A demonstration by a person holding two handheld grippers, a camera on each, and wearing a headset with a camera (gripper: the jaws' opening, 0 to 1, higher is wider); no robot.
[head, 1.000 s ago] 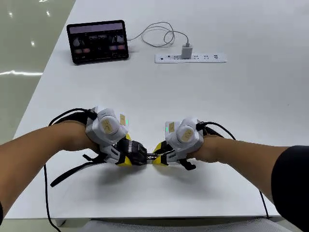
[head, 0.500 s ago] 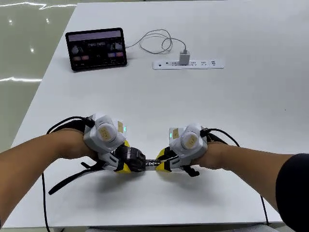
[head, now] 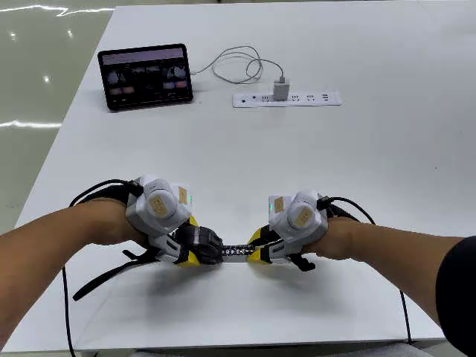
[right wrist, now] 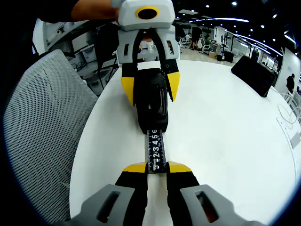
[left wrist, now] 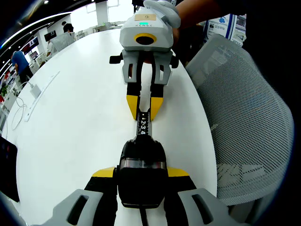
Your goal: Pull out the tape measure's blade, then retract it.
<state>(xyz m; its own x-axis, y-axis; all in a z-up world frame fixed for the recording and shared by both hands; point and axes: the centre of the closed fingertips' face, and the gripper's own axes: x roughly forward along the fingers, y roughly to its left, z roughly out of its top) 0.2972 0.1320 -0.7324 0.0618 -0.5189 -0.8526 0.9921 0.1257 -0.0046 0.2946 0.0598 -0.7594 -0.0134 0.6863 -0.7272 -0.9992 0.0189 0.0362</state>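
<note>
Head view places the tape measure (head: 204, 244) low and centre on the white bench (head: 297, 171). Its black case is clamped between the fingers (left wrist: 106, 172) of the left gripper (head: 195, 253), which are closed onto the case's two flanks. The right gripper (head: 256, 253) faces it from the opposite side, its fingers (right wrist: 136, 167) nearly shut and pinched on the free end of the blade (right wrist: 155, 146). A short length of blade is exposed between the two grippers, with printed digits up to about six readable in the right gripper view. The relation governing the next motion is the blade's long axis. It runs straight from the case mouth to the right gripper, roughly level with the bench and across the person's body from left to right. Both sets of fingers lie along that same line, tip to tip. On this evidence the extraction is at an early stage. Further pull should carry the right gripper rightward along the axis while the left gripper anchors the case. A sideways offset would likely twist or kink the blade.
</note>
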